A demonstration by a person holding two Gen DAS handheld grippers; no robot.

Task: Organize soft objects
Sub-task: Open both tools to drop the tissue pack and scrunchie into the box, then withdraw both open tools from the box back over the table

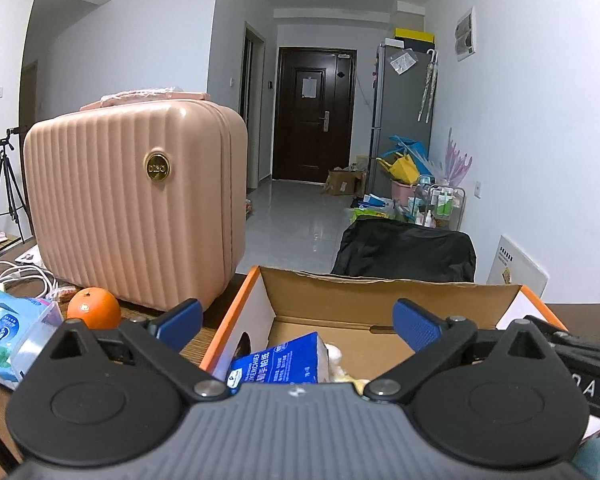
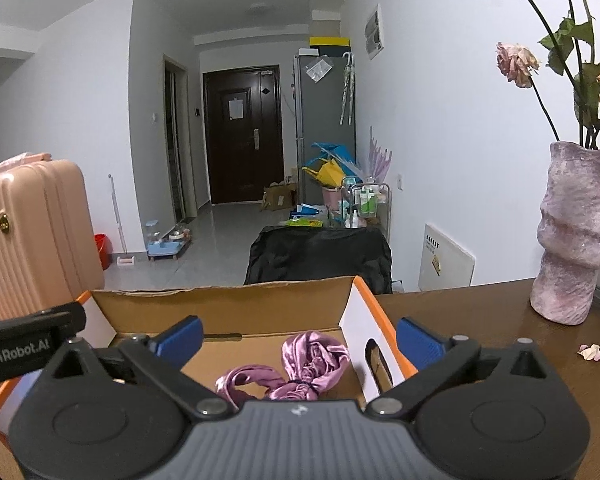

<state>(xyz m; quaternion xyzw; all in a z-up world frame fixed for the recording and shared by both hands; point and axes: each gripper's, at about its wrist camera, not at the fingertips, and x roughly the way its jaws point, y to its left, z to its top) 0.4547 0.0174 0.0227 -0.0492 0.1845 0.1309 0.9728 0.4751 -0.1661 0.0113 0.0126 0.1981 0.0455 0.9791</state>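
Note:
An open cardboard box (image 1: 340, 300) with orange edges sits on the table in front of both grippers; it also shows in the right wrist view (image 2: 228, 308). In the left wrist view a blue tissue pack (image 1: 276, 364) and a pale soft item (image 1: 336, 360) lie inside it. In the right wrist view a purple satin cloth (image 2: 300, 368) lies on the box floor. My left gripper (image 1: 298, 316) is open and empty above the box's left part. My right gripper (image 2: 300, 336) is open and empty above the box's right part.
A pink ribbed suitcase (image 1: 140, 208) stands left of the box. An orange (image 1: 94, 308), a wet-wipes pack (image 1: 8, 328) and white cables (image 1: 20, 276) lie at the left. A purple vase (image 2: 576, 236) with wilted roses stands at the right; a fallen petal (image 2: 591, 352) lies near it.

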